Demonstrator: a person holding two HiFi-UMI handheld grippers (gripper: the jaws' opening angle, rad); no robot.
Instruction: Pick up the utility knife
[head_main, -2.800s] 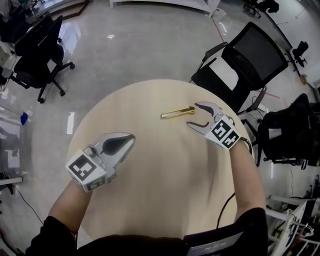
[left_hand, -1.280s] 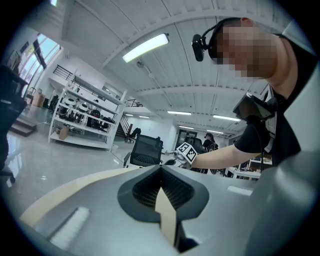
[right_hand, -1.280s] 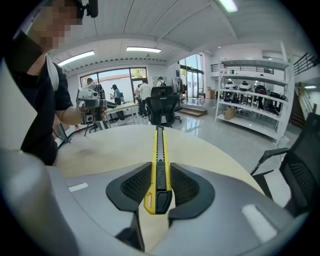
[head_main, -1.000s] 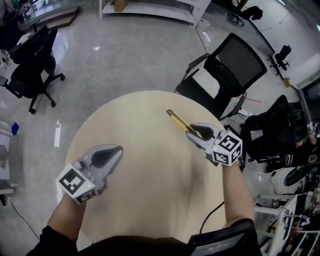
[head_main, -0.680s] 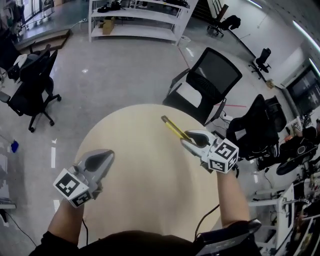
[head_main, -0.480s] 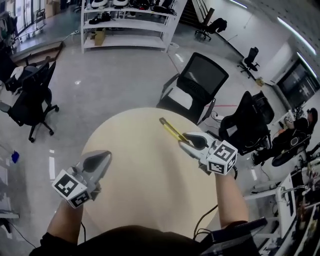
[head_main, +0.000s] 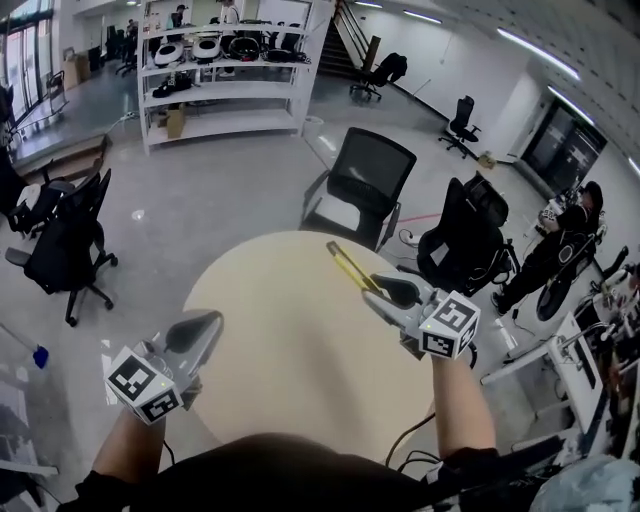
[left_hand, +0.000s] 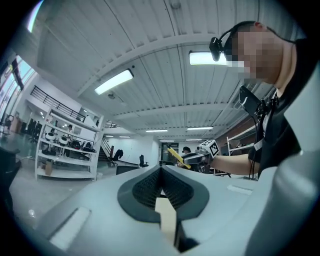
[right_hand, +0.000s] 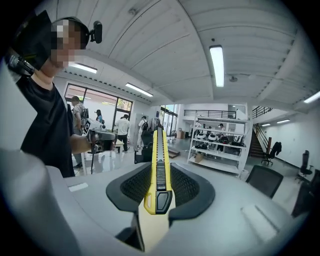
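The yellow utility knife (head_main: 352, 268) is off the round wooden table (head_main: 290, 340), clamped in my right gripper (head_main: 380, 290), which is shut on its rear end. The body sticks out forward and up past the fingertips. In the right gripper view the knife (right_hand: 158, 165) runs straight out between the black pads, slider facing up. My left gripper (head_main: 205, 322) hovers over the table's left side, jaws together with nothing in them. The left gripper view has its pads (left_hand: 145, 187) meeting, with the right gripper (left_hand: 196, 158) and knife (left_hand: 176, 155) held up in the distance.
Black office chairs stand behind the table (head_main: 358, 180), at its right (head_main: 465, 235) and far left (head_main: 65, 240). A white shelf rack (head_main: 215, 60) lines the back wall. A person (head_main: 570, 225) sits at the far right. Several people stand in the background (right_hand: 125, 132).
The knife lay on the table beside the open right gripper; that gripper has since shut on it. Over the last second both grippers have risen, the knife going up with the right one.
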